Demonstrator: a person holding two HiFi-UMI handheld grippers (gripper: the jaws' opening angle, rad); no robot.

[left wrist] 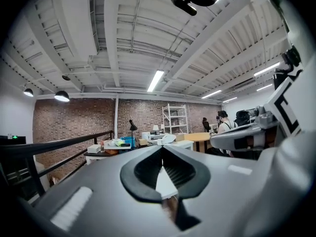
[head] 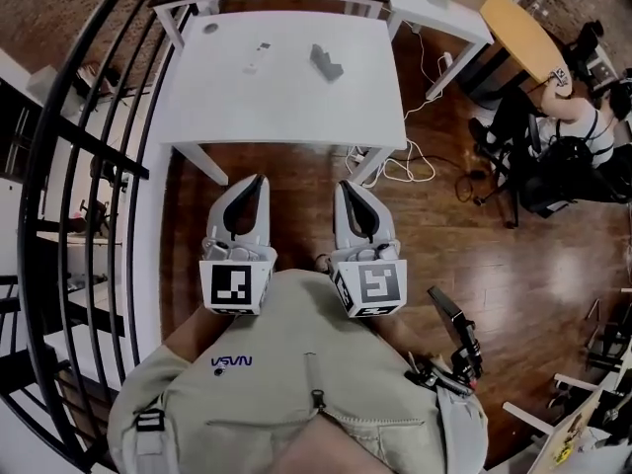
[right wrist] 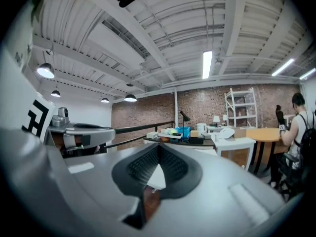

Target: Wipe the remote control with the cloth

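- The left tool [head: 255,180] is held level near 7 o'clock in the head view, close to the person's body. Its jaws are closed tip to tip with nothing between them.
- The remote control [head: 259,57] lies flat on the white surface [head: 296,117] toward 11 o'clock, well apart from both tools.
- The cloth [head: 327,62] sits bunched at 3 o'clock of the remote, near it but not touching.
- The right tool [head: 349,186], near 5 o'clock, is also closed and empty, and points toward 12 o'clock.
- No wiping is in hand. This layout fits either a walk-up to the cloth or a step back after wiping. Taking the cloth would call for a tool over the surface with its jaws parted.
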